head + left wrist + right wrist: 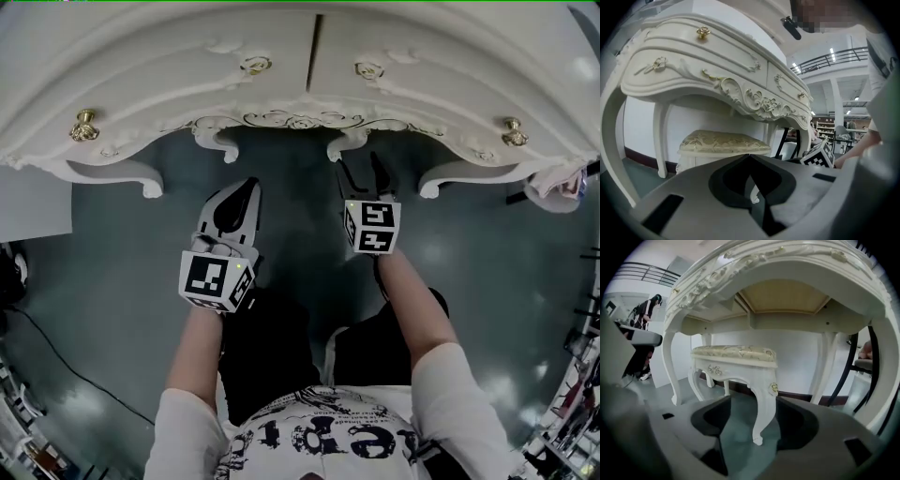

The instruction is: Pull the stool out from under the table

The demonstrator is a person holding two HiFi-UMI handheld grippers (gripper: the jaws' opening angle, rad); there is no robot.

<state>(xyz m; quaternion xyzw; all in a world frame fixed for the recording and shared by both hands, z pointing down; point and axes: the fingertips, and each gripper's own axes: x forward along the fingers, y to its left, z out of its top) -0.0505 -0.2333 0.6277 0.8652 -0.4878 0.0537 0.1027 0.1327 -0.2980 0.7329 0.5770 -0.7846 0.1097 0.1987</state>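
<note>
I go in through the kneehole under the dressing table (187, 84). Its carved apron (300, 120) hangs low overhead, and a curved table leg (669, 366) stands at each side. The stool (736, 355) fills the back of that space. Its near front leg (764, 408) stands straight ahead of the gap between my right gripper's (360, 169) parted jaws. Open floor (122, 281) lies around my left gripper (248, 187).

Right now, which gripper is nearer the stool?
Right. The right gripper is just short of the table edge, open jaws framing a front leg of the stool without touching. The left gripper, shut, sits further back from the table.
</note>
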